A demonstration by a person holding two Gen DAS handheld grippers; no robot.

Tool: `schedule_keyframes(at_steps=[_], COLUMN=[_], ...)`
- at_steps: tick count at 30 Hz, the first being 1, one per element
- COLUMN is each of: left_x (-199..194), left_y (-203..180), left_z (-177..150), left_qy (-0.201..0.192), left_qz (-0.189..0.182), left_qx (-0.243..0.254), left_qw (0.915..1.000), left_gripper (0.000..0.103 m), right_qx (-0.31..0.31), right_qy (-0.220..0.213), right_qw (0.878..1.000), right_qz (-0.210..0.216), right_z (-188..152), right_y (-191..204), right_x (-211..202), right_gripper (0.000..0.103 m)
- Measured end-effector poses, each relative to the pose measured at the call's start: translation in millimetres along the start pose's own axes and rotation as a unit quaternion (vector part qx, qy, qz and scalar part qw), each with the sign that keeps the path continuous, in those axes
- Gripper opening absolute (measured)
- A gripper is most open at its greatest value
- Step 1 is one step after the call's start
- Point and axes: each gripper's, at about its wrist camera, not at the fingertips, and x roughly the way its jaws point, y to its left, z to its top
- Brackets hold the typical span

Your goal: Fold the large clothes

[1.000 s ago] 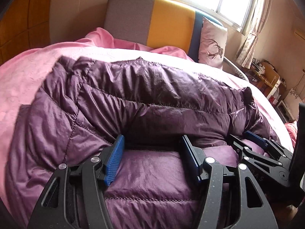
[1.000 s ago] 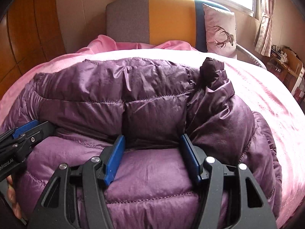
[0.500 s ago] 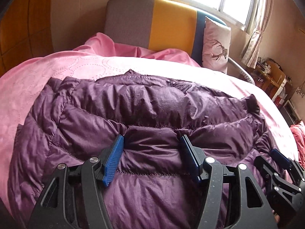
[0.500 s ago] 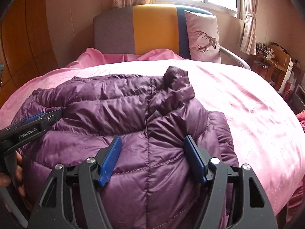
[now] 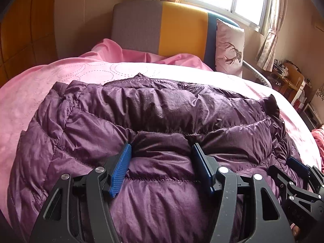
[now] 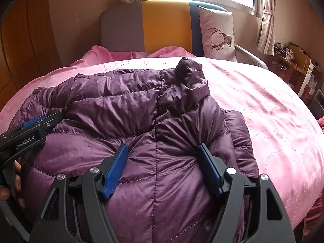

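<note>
**Purple down jacket on bed, both tools at near edge**

Bedroom: bed (image 5: 50,85) with pink cover, grey-yellow-blue headboard (image 5: 162,26), deer-print pillow (image 6: 217,32) under the window. Purple down jacket (image 5: 162,111) lies across the cover, near half bunched up toward the cameras. Left tool (image 5: 161,162) – blue pads pressed into a puffed fold of jacket, gripping it. Right tool (image 6: 162,162) – jaws opening, jacket fabric bulging between them, pads touching the folds at both sides.
</note>
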Motion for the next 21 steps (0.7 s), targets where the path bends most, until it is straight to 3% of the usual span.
schedule_keyframes(at_steps=[3,13,21], left_x=[-7.2,-21.6,-25.7], left_y=[1.0,4.9,7.5], left_z=[-1.2,-8.8,-15.9], left_qy=[-0.007,-0.015,-0.017], left_qz=[0.002,0.002,0.003], left_qx=[-0.002,-0.002,0.006], left_qw=[1.0,0.9999,0.9998], left_gripper=[0.068,0.069,0.069], right_qx=[0.002,0.011,0.046], right_qy=[-0.006,-0.015,-0.005], right_qw=[1.0,0.999,0.998], right_qz=[-0.005,-0.042,-0.04], right_z=[-0.6,-10.9,-27.3], right_y=[-2.1,-21.7,-43.6], right_x=[-7.2,-33.4,-40.0], right_gripper=[0.078,0.086,0.092])
